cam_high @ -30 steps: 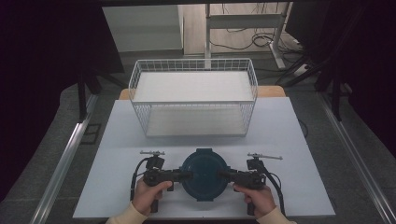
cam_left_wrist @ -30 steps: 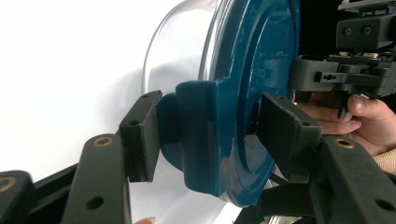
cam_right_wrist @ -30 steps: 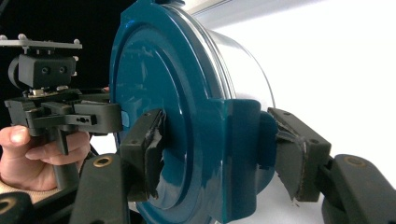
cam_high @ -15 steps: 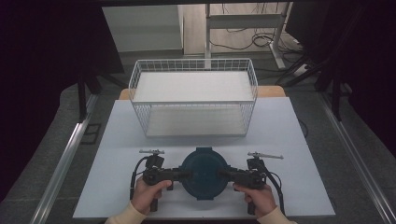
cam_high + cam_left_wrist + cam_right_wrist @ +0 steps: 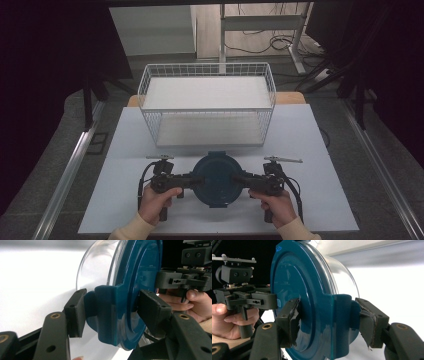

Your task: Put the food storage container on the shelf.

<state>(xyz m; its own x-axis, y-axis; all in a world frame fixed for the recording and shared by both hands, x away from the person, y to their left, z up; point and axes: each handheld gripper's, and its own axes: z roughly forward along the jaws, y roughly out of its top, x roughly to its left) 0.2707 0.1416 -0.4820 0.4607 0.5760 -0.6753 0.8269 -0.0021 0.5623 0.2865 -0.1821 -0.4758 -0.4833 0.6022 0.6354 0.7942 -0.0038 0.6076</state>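
A round clear container [image 5: 97, 262] with a dark teal lid [image 5: 217, 179] stands on the white table near the front edge, between both grippers. My left gripper [image 5: 196, 179] comes in from the left, its jaws closed over the lid's side latch tab [image 5: 107, 315]; one pad [image 5: 76, 312] presses the tab from below. My right gripper [image 5: 238, 179] comes in from the right and is shut on the opposite latch tab [image 5: 342, 315], its worn pads [image 5: 293, 318] on either side. A hand holds each gripper handle. The clear bowl wall [image 5: 344, 272] curves away beneath the lid [image 5: 299, 290].
A white wire basket [image 5: 207, 107] with a white bottom stands behind the container, across the middle of the table [image 5: 310, 145]. Dark curtains flank the table, and metal rails [image 5: 75, 165] run along the floor on both sides.
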